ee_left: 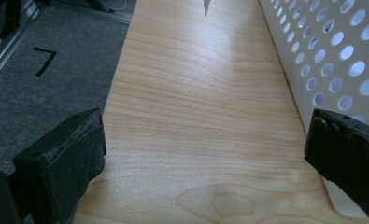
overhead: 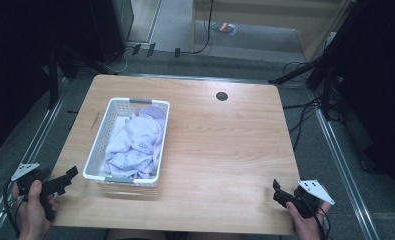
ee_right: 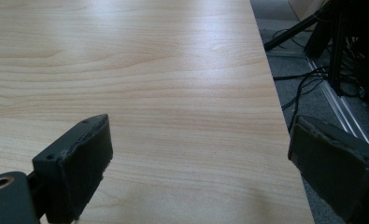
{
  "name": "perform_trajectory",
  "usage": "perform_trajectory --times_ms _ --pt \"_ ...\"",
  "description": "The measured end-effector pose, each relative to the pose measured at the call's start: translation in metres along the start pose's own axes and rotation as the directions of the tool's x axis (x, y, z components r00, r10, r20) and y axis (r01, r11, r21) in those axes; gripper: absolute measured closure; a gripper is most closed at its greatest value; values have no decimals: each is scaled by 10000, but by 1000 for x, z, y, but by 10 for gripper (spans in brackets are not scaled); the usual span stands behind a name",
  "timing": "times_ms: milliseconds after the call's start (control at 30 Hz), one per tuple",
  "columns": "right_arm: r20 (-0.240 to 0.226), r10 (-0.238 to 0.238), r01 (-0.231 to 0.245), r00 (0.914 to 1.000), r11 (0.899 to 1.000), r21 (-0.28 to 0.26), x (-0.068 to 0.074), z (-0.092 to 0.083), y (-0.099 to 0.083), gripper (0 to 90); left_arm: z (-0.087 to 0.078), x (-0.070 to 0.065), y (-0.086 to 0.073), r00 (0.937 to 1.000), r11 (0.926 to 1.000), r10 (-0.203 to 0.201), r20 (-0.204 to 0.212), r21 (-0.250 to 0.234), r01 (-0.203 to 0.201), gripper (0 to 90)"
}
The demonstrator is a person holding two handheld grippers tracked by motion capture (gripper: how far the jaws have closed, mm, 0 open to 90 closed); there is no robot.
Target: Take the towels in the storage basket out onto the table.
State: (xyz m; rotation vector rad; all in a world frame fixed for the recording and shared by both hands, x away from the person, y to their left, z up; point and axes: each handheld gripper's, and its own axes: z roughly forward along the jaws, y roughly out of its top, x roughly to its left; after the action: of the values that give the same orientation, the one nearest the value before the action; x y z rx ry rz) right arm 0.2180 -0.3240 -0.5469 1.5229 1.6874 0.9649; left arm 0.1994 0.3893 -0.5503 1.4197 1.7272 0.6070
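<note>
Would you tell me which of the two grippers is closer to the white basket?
The left gripper, at the table's near left corner beside the basket; the right gripper sits at the opposite near corner.

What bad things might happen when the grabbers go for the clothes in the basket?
The white basket sits near the table's left edge, so a sideways tug might slide it off. The left gripper is already close beside the basket wall, jaws open, and might bump it. The crumpled pale clothes are bunched together, so one pinch may drag out several at once.

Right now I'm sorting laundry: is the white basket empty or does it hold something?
Not empty. The white basket holds crumpled pale lavender cloth, filling most of its inside.
</note>
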Motion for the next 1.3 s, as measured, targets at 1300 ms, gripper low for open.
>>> perform_trajectory --times_ms 1300 --pt "-27 -30 30 10000 10000 -6 0 0 0 63 -30 -96 61 9796 9867 1591 1229 129 -1619 0"
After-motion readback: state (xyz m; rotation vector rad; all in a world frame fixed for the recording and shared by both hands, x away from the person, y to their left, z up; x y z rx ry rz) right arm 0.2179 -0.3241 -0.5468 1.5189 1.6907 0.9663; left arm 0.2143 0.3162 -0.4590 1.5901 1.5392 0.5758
